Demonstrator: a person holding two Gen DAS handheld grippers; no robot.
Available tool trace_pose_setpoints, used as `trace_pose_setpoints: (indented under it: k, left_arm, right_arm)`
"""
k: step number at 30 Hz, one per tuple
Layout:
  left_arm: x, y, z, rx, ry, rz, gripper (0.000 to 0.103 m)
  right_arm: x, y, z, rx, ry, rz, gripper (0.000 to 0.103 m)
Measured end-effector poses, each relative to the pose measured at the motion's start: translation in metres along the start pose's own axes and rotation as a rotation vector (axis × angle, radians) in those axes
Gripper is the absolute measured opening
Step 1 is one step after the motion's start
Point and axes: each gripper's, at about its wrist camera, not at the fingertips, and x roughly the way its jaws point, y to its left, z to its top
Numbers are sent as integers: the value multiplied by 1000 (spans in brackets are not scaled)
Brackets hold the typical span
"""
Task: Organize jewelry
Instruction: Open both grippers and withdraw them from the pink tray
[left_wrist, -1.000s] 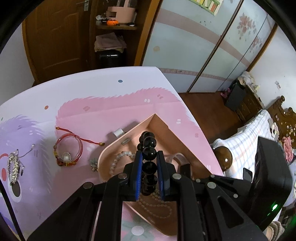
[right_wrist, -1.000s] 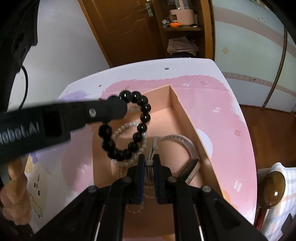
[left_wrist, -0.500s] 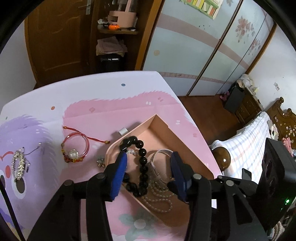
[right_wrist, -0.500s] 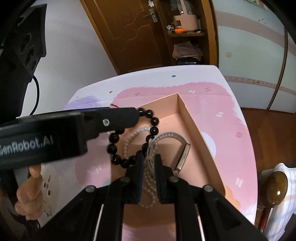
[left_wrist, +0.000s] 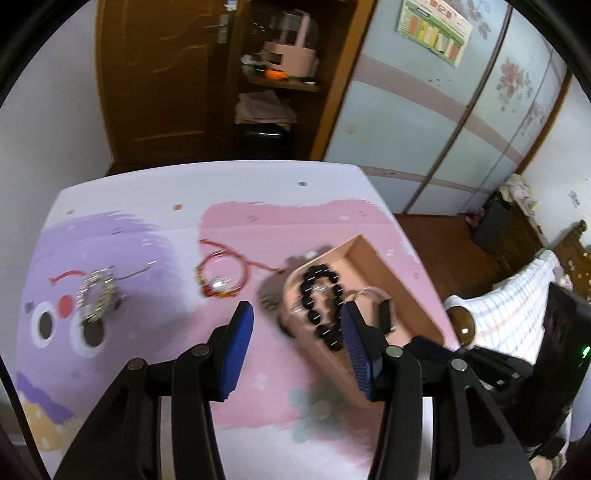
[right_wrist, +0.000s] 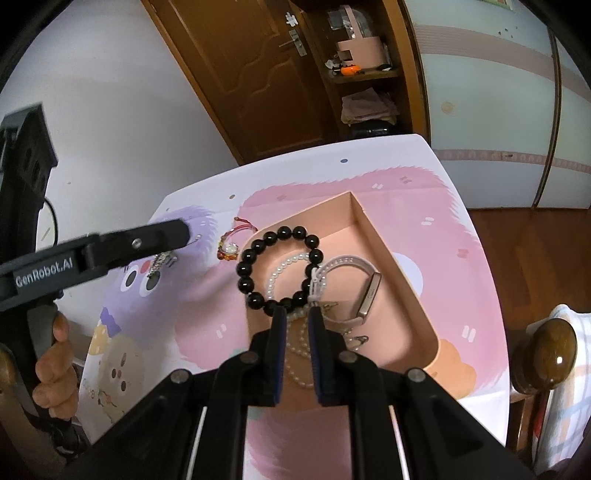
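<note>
The left gripper (left_wrist: 295, 343) stands open with nothing between its pads, hanging above the mat between the box and the loose pieces. The right gripper (right_wrist: 297, 328) is nearly shut over the box; whether it pinches the watch strap (right_wrist: 334, 264) or the pearls (right_wrist: 295, 354) I cannot tell. In the box (right_wrist: 388, 236) lie the black beads (right_wrist: 280, 269), pearls and watch (right_wrist: 367, 295), so three pieces look sorted. Left on the mat (left_wrist: 147, 240): the red bracelet (left_wrist: 221, 277), the silver piece (left_wrist: 96, 299), and a small item (left_wrist: 269, 302) by the box wall. The mat left of the box is open; the table edge lies close on the box's right
</note>
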Motion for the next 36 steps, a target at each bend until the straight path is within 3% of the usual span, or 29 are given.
trace_pose_setpoints:
  k: [15, 24, 36]
  left_arm:
    - [-49, 56, -62, -55, 0, 160, 59]
    - [-81, 72, -73, -68, -55, 206, 64]
    - [-96, 108, -76, -130, -89, 236, 65]
  right_arm:
    - [-29, 41, -6, -69, -32, 33, 12]
    - [-45, 66, -9, -111, -45, 43, 12]
    - [-33, 98, -6, -169, -8, 57, 12]
